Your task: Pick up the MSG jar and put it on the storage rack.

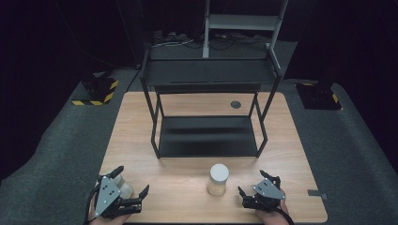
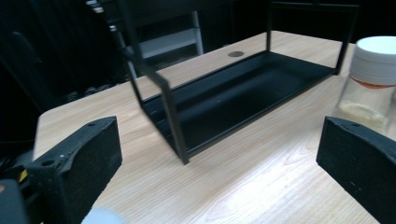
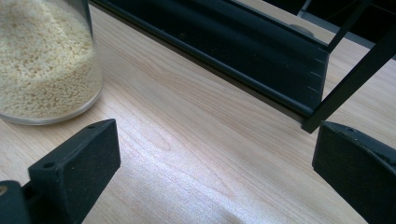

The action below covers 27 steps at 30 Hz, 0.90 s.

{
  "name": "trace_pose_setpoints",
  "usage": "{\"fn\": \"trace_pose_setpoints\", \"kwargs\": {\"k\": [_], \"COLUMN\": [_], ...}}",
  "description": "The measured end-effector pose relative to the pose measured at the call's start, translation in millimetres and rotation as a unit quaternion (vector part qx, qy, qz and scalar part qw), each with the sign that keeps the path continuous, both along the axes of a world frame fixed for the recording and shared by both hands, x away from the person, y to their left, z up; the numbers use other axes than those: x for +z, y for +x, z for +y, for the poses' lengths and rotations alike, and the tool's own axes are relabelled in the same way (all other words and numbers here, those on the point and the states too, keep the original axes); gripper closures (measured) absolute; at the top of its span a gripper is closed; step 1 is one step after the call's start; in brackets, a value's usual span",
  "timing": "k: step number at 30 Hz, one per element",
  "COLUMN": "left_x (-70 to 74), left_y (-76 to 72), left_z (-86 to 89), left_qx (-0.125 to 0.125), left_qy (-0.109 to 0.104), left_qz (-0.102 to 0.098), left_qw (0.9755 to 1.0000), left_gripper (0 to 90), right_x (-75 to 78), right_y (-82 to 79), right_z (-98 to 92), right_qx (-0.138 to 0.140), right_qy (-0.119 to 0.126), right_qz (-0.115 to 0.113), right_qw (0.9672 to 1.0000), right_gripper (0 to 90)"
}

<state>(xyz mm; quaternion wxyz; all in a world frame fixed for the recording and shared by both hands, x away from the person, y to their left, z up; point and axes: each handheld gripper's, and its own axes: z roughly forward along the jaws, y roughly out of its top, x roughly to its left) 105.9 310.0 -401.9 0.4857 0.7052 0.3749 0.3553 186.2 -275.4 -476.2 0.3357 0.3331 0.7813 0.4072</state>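
A clear jar [image 1: 218, 179] with a white lid stands upright on the wooden table [image 1: 187, 168], near its front edge and in front of a black two-tier rack [image 1: 209, 136]. It holds pale grains [image 3: 42, 60]. My left gripper [image 1: 133, 179] rests open at the front left, with nothing between its pads [image 2: 74, 168]; the jar [image 2: 373, 79] stands to its right and the rack [image 2: 233, 93] ahead. My right gripper [image 1: 252, 182] is open just right of the jar, a short gap away and holding nothing. A rack leg [image 3: 345, 88] stands ahead of it.
A pale rounded thing [image 1: 124, 190] lies under the left gripper; what it is I cannot tell. A round grommet hole [image 1: 235, 104] sits at the table's back. Yellow-and-black striped bases [image 1: 96, 91] stand on the floor at both sides. A white frame [image 1: 244, 21] rises behind the rack.
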Motion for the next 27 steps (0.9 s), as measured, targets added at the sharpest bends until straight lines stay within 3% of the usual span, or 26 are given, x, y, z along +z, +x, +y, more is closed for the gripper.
{"fn": "trace_pose_setpoints", "kwargs": {"k": [4,17,27], "left_x": [-0.9,-8.2,-18.2], "left_y": [-8.1,-24.3,-20.3], "left_z": [6.1,26.8,35.8], "left_qx": [0.016,0.055,0.066], "left_qy": [0.009,0.009,-0.002], "left_qz": [-0.002,0.011,0.024], "left_qw": [0.9998,0.9984,0.9975], "left_gripper": [0.4,0.4,0.4], "right_x": [0.0,0.1,0.3], "right_y": [-0.3,-0.3,0.4], "right_z": [0.8,0.8,-0.4], "right_qx": [-0.001,-0.002,-0.003], "right_qy": [-0.002,-0.001,0.002], "right_qz": [0.000,0.000,0.002], "right_qw": [1.0000,1.0000,1.0000], "right_gripper": [0.2,0.2,0.2]}}
